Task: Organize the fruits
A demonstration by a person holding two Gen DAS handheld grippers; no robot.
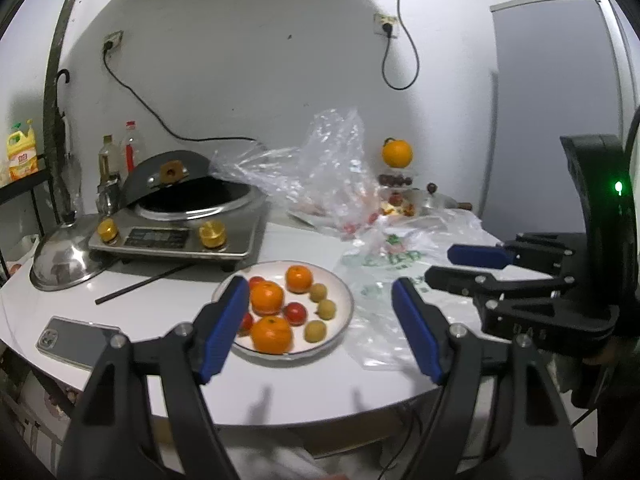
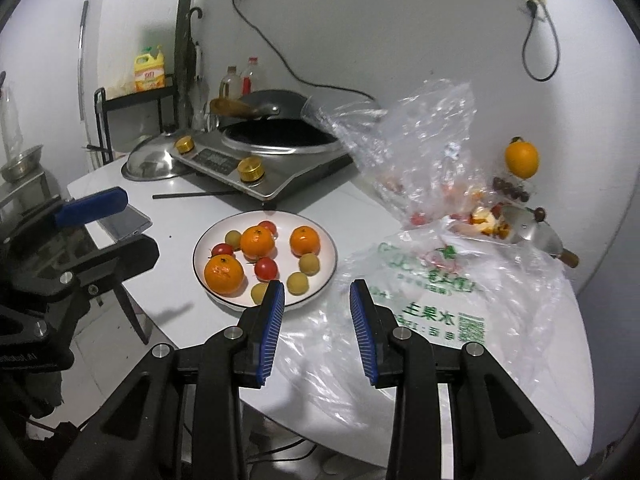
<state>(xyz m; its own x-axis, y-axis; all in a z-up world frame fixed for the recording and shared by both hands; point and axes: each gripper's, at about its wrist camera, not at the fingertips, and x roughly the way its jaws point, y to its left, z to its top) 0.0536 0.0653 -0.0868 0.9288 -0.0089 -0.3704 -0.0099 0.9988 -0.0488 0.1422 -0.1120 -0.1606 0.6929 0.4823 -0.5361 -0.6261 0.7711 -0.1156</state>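
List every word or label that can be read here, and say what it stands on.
"水果": green print on the white plastic bag, seen upside down; the rest of its print is too blurred to read.
Yellow detergent jug, red label: too blurred to read.
Induction cooker, control panel: too small to read.

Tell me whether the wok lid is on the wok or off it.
Off. The wok lid lies dome-up on the table left of the cooker, whose dark wok stands uncovered.
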